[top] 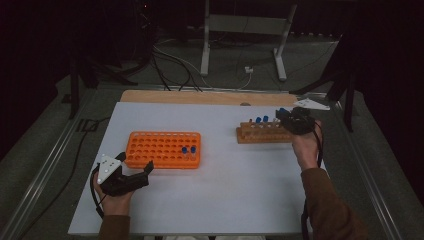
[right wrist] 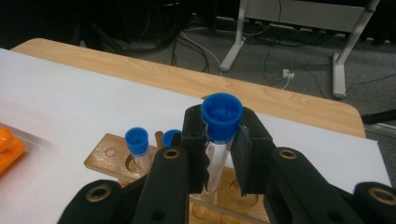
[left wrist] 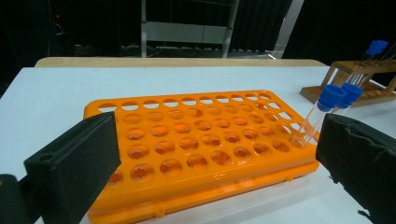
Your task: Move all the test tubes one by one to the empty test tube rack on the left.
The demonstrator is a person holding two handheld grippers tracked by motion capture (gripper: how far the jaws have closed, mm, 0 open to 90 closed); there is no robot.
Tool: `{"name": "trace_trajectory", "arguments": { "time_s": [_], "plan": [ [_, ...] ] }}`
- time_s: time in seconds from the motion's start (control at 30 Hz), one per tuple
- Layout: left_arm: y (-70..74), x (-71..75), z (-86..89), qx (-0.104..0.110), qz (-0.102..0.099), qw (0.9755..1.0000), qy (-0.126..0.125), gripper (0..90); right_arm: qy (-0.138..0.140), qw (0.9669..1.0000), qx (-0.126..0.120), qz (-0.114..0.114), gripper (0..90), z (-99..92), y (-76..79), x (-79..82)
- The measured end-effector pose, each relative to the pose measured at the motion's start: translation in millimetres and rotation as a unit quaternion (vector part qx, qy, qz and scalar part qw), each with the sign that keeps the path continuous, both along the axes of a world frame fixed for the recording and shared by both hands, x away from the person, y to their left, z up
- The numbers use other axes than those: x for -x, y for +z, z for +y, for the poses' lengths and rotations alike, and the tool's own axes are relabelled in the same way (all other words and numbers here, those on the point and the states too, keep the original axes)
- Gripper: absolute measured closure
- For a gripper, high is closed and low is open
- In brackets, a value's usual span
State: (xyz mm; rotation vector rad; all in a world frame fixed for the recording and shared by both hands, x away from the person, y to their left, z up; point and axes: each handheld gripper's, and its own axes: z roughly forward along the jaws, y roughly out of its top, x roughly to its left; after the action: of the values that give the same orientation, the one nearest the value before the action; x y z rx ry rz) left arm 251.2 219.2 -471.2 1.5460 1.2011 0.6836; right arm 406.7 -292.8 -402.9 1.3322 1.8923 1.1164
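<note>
While the left gripper (top: pixel 134 176) rests low on the white table (top: pixel 225 200) just beside the near left corner of the orange tube rack (top: pixel 163 149), its jaws stand wide apart with nothing between them; in the left gripper view the two black pads frame the rack's rows of round holes without touching it. Two clear test tubes with blue caps (left wrist: pixel 327 109) stand side by side in holes at the rack's right end, leaning slightly. Over at the right side of the table, the right gripper (right wrist: pixel 219 154) is closed on a blue-capped test tube (right wrist: pixel 221 116), the pads pressing the clear glass just below the cap, with the tube upright and its lower end above the wooden tube stand (right wrist: pixel 109 161). In the high view this gripper (top: pixel 295 120) sits at the right end of that stand (top: pixel 262 134), held by the person's right hand (top: pixel 306 145). More blue-capped tubes (right wrist: pixel 137 142) remain in the stand's holes, just left of the held one. Beyond the white top, a bare wooden board edge (right wrist: pixel 140 72) runs along the table's far side.
</note>
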Motion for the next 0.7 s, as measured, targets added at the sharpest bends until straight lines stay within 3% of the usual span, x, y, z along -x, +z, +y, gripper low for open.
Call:
{"name": "trace_trajectory", "arguments": {
  "time_s": [0.37,0.7],
  "plan": [
    [0.1,-0.1,-1.0,-0.005,0.001,1.0000,0.000,0.8,0.023,0.9996,0.001,-0.014,76.7,-0.5,18.8,12.1],
    [-0.2,0.1,-1.0,-0.009,0.002,1.0000,0.003,0.8,0.052,0.9986,0.000,-0.011,76.7,9.3,22.9,21.7]
  ]
}}
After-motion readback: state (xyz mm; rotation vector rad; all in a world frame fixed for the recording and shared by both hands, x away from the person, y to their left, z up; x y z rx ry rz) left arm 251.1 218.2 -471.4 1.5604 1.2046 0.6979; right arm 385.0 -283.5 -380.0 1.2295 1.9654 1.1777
